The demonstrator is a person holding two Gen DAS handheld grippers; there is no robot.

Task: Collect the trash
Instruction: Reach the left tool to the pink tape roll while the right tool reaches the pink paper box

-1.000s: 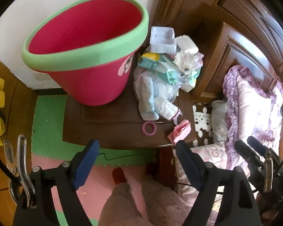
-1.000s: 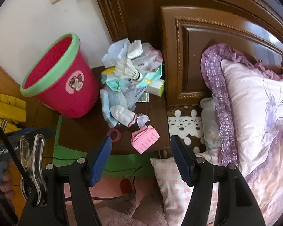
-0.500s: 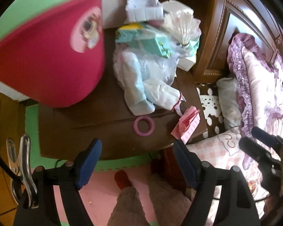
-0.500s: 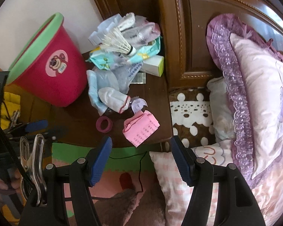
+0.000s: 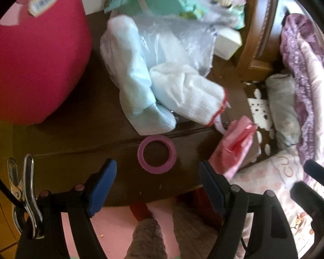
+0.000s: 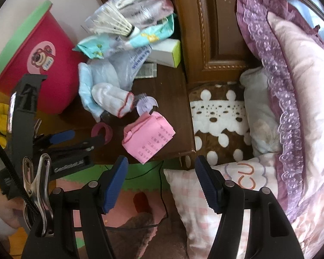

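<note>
Both grippers poised over the cluttered bench, nothing grasped.

Left gripper [image 5: 156,181], jaws spread wide and empty, hangs right over the pink tape ring [image 5: 157,154] on the bench [image 5: 75,133]; right gripper [image 6: 159,177], jaws also released, sits just short of the folded pink paper [image 6: 148,137]. Beyond lie white cloth mitts [image 5: 183,95], crumpled plastic bags [image 6: 118,71] and a shuttlecock [image 6: 116,24], beside the red bin [image 6: 32,64].

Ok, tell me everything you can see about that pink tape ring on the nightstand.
The pink tape ring is a small roll with a wide open core showing dark wood through it. It lies flat near the nightstand's front edge, apart from the pale cloth bundle behind it. The left gripper hovers over it, jaws open, not touching.
</note>
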